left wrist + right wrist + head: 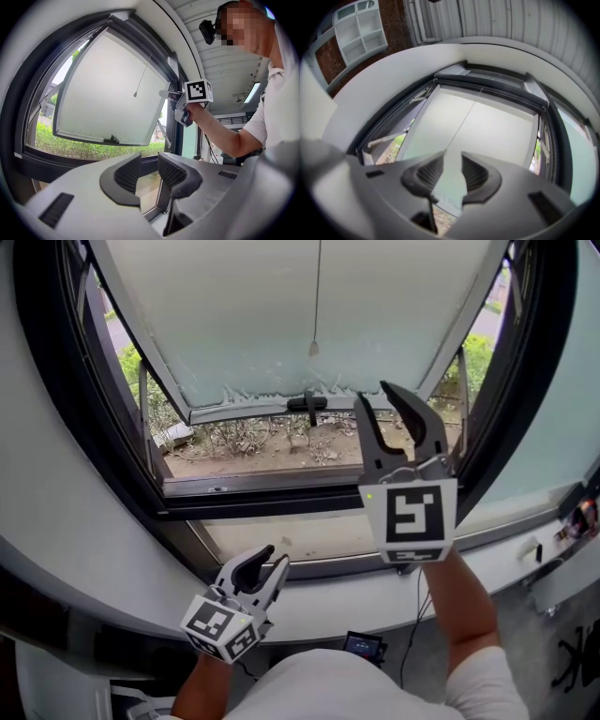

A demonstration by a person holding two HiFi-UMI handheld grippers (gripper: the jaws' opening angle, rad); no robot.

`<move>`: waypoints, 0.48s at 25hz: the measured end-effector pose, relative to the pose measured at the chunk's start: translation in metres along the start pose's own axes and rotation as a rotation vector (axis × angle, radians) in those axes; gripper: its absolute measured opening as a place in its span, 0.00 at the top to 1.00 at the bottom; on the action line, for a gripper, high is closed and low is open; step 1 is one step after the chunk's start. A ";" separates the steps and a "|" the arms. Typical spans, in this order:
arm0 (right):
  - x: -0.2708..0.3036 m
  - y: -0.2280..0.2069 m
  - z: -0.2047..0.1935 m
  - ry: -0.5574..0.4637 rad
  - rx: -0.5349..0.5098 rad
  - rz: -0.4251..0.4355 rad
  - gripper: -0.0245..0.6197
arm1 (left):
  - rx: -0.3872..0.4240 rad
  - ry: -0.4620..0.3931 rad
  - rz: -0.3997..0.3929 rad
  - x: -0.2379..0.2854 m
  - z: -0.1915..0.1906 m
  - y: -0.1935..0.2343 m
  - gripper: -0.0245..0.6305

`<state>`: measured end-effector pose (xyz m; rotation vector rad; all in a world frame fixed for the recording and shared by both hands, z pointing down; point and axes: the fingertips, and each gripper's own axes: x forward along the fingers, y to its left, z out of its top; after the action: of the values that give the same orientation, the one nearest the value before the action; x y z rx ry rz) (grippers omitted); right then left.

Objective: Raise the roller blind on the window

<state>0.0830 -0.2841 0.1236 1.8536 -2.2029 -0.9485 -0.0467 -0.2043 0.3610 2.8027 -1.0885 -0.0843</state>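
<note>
While lining up on the pull cord [317,296], go in with the right claw [373,393] spread wide, as now. Nothing between the pads, tips up in front of the window [56,409], just right of the sash handle [308,407]. Cord hanging down the middle of the pale panel [234,315], small toggle [314,348] on the end, up and left of those tips and clear of them.

Roller blind itself hard to pick out tbh. Could be that pale panel filling the tilted-out sash, could be frosted glass, no telling from here.

Best bet imo: slide up and left, and get the cord between the pads just above the toggle rather than pinching the toggle. Close firmly before any pull. Then draw straight down along the cord's own line, not back toward the body, to avoid slipping off or yanking it sideways.

Left claw [275,557] sitting low by the sill [319,601], jaws partly apart and empty, well away from the cord. Fine to leave there, or bring up for a second grip if needed.
</note>
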 end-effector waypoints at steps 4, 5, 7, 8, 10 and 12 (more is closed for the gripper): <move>-0.013 -0.002 -0.019 0.032 0.017 0.011 0.77 | -0.018 -0.004 0.001 0.001 0.001 -0.001 0.77; -0.016 -0.002 -0.022 0.037 0.024 0.013 0.77 | -0.020 -0.004 0.002 0.001 0.001 -0.001 0.77; -0.021 -0.002 -0.029 0.043 0.032 0.018 0.77 | -0.026 -0.004 0.001 0.002 0.001 -0.002 0.77; -0.024 -0.002 -0.032 0.047 0.038 0.021 0.78 | -0.032 -0.004 0.001 0.003 0.000 -0.003 0.77; -0.032 -0.002 -0.043 0.061 0.067 0.026 0.79 | -0.047 -0.004 0.000 0.003 -0.001 -0.005 0.77; -0.039 0.000 -0.053 0.073 0.092 0.039 0.80 | -0.056 -0.004 0.000 0.003 -0.002 -0.008 0.77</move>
<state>0.1169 -0.2682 0.1780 1.8452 -2.2661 -0.7726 -0.0391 -0.2004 0.3619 2.7535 -1.0703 -0.1186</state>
